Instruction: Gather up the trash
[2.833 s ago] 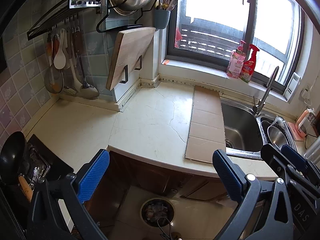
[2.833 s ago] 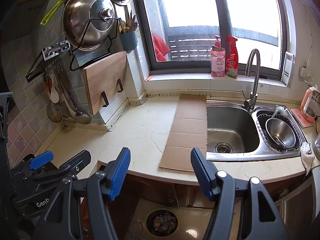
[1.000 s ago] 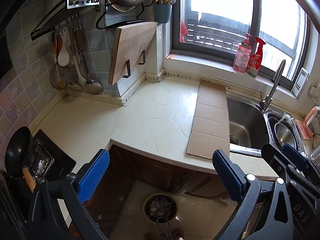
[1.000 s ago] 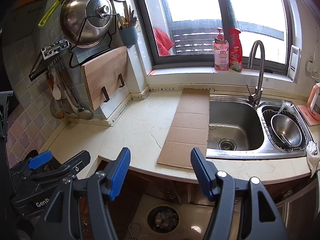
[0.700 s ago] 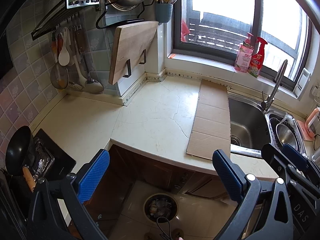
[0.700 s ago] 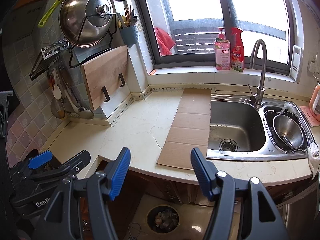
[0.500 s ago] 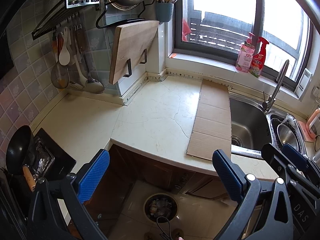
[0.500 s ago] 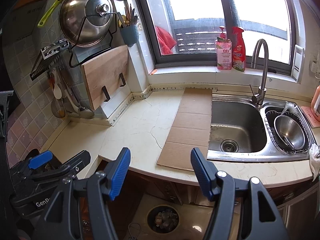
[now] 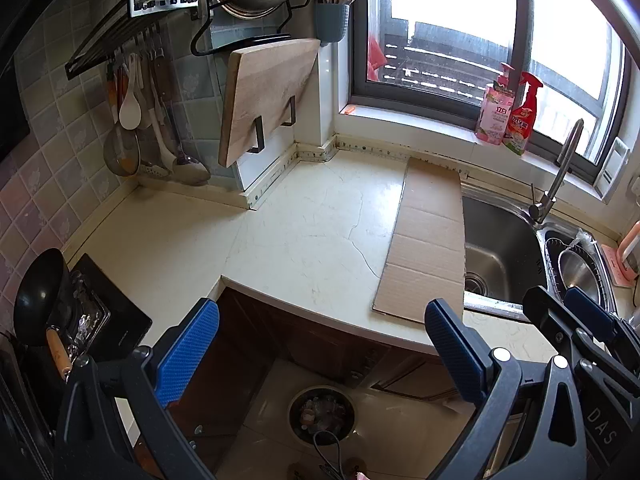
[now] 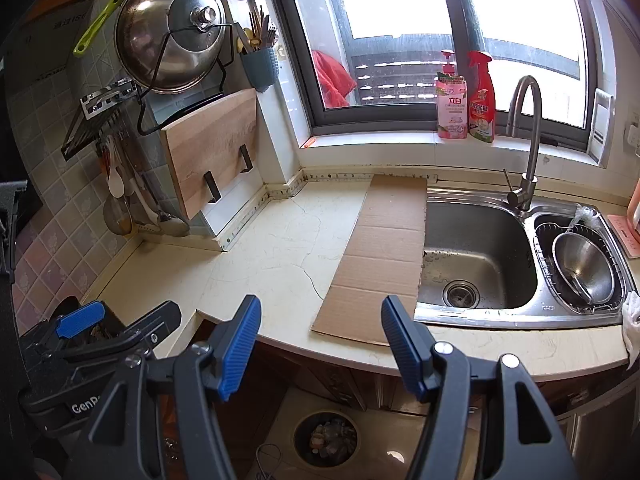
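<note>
A flat strip of brown cardboard (image 10: 380,256) lies on the pale desk (image 10: 272,256), running from the back wall toward the front edge in the middle of the right wrist view. It is creased crosswise into four panels, plain and unprinted, with its near end just overhanging the desk edge and its right side touching the rim of the steel sink (image 10: 480,256).

The right claw (image 10: 320,344) fills the lower centre of that view, its blue pads wide apart with nothing between them (the cardboard's near end shows just beyond the gap). The left claw (image 9: 320,348) sits low in its own view, also wide open and empty, above a round bin (image 9: 322,414) on the floor that holds mixed scraps; the cardboard (image 9: 428,240) lies right of centre there.

A wooden board (image 10: 212,152) hangs on the tiled wall at upper left, and two bottles (image 10: 466,100) stand on the windowsill.
</note>
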`<state>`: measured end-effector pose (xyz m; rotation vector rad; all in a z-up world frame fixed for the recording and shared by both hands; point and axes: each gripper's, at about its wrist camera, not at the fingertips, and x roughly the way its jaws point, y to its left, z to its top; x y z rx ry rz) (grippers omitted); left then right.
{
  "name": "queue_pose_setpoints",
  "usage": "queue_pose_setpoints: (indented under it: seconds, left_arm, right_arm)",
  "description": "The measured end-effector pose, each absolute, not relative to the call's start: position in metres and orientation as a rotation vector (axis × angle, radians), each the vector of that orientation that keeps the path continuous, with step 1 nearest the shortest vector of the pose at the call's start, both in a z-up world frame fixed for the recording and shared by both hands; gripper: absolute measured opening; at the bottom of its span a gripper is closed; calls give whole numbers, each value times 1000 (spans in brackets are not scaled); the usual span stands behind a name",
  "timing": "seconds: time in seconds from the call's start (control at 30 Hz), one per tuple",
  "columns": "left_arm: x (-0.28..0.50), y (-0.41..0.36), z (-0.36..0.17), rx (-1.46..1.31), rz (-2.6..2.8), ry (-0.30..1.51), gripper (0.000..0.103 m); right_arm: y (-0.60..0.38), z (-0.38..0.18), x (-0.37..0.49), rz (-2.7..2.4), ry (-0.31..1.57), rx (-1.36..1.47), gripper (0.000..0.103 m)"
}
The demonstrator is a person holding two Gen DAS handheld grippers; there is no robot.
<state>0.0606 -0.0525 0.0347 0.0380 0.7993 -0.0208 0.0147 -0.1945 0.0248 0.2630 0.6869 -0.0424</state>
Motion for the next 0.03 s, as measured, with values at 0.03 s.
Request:
queue_pose_setpoints:
  seconds: [0.03]
  left_arm:
    - [61, -54, 34, 37, -17, 801, 102]
  right_arm:
    - [-196, 25, 17, -38, 687, 263, 63]
